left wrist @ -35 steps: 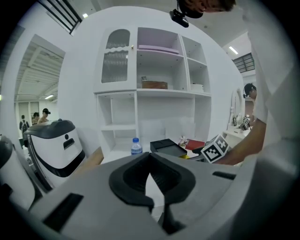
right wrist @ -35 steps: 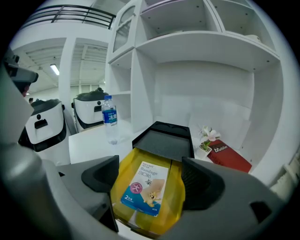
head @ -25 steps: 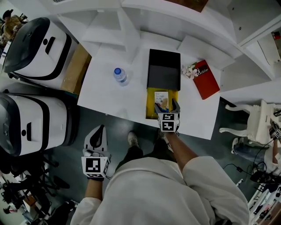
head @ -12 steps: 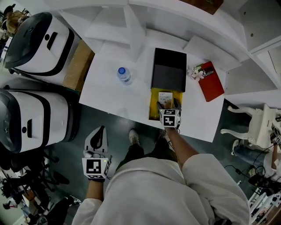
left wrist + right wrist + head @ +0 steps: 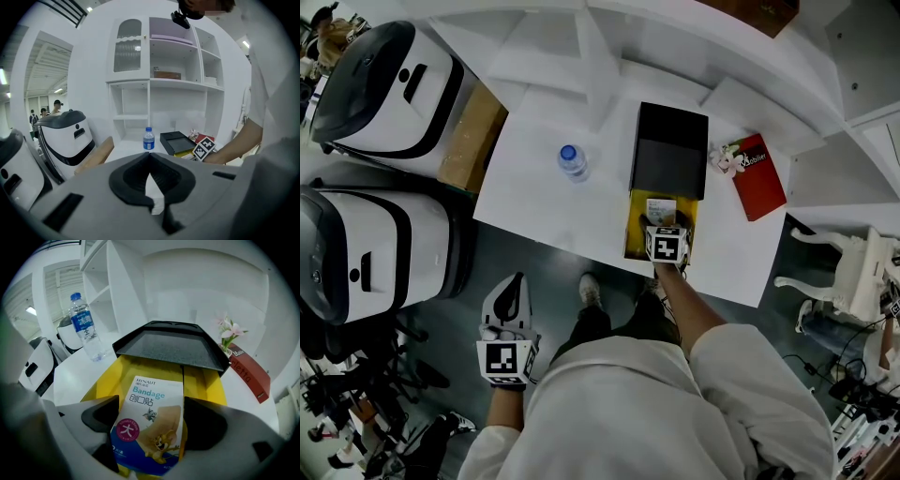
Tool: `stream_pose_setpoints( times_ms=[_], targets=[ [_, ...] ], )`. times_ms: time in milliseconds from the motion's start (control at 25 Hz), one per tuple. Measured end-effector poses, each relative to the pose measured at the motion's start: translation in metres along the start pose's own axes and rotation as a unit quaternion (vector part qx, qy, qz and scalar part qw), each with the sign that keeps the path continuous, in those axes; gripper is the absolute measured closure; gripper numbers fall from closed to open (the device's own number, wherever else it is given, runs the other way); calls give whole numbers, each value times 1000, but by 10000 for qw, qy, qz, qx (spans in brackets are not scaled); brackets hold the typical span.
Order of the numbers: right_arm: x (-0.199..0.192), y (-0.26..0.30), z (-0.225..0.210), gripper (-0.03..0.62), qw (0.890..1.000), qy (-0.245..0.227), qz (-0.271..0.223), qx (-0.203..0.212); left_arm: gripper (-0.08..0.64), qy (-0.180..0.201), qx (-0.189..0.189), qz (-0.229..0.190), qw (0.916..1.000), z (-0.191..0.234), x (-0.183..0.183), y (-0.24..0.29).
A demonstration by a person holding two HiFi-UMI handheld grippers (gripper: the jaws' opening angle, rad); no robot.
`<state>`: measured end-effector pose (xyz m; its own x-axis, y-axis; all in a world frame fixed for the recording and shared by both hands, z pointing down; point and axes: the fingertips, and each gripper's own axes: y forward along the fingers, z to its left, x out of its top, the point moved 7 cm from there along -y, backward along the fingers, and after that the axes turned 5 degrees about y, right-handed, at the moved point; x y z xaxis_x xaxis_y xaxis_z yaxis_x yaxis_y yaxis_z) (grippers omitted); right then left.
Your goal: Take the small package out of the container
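Note:
A small bandage package [image 5: 150, 423] with a cartoon print lies in the yellow container [image 5: 201, 385] at the table's front edge. The container's black lid [image 5: 171, 345] stands open behind it. My right gripper [image 5: 150, 404] is open, with one jaw on each side of the package, close to its edges. In the head view the right gripper [image 5: 666, 228] sits over the yellow container [image 5: 631, 239], covering most of the package [image 5: 660, 208]. My left gripper [image 5: 511, 286] hangs low, off the table at the left, and its jaws [image 5: 150, 173] are shut on nothing.
A water bottle [image 5: 573, 161] stands left of the black lid [image 5: 669, 150]. A red book [image 5: 759, 176] and a small flower [image 5: 727, 159] lie to the right. Two white machines [image 5: 375, 94] and a cardboard box [image 5: 473, 136] stand left of the table, white shelves behind.
My right gripper has pushed forward over the yellow container, so it now covers more of the package. The left gripper has stayed low at the left.

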<state>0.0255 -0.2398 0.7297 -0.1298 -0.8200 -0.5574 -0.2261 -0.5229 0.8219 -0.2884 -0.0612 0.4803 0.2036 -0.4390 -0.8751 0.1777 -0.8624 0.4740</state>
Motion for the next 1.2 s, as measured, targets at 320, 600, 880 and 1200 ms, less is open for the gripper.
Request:
stream_pose_setpoints(
  times_ms=[320,600,880,1200],
  targets=[
    [1,6,1,173,9996,145,206,-116,552,-58,-19,29,10000,1,-5,3],
    [-2,-1,3,173,9999,64,143,-63,552,-52,-48,-29,10000,2,-3,1],
    [6,-26,10,173,9995,13,-320,85,552,-8,-163,-129,9998,-5,0,3],
    [26,-64,14,173,9954,19,-923,239,552,88,-350,-308,9989,-16,12,5]
  ],
)
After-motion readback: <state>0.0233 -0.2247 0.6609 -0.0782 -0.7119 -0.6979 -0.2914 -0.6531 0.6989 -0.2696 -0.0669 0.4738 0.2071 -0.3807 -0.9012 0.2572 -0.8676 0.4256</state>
